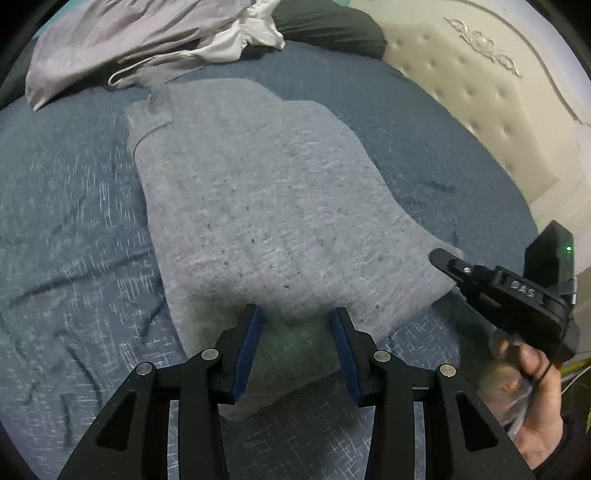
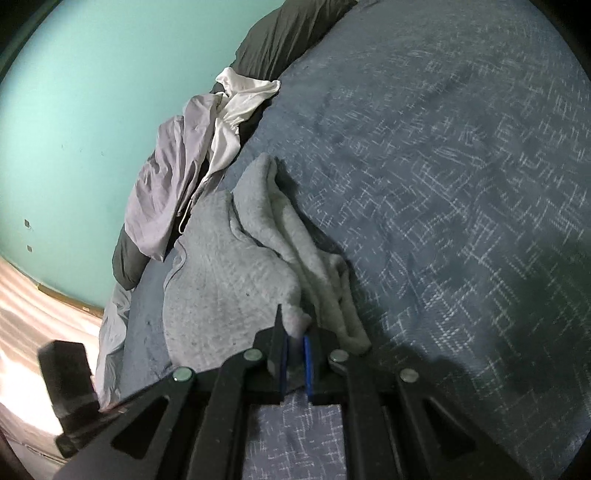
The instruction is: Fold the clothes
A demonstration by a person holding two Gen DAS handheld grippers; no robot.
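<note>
A grey knit garment [image 1: 258, 206] lies spread on the blue bedspread [image 1: 66, 221], its near edge lifted. My left gripper [image 1: 297, 317] has its blue pads [image 1: 249, 343] standing apart with a thick fold of that near edge filling the gap between them. At the right, my right gripper [image 1: 441, 256] pinches the garment's corner, held by a person's hand [image 1: 535, 398]. In the right wrist view the right gripper [image 2: 295, 339] is shut on a tuft of the grey garment [image 2: 229, 273], which runs away from it in rumpled folds.
A pale lilac garment with white lining and a drawstring [image 1: 122, 40] is heaped at the bed's far side beside a dark pillow [image 1: 332, 29]. A cream tufted headboard [image 1: 480, 96] rises at the right. A teal wall [image 2: 85, 110] borders the bed.
</note>
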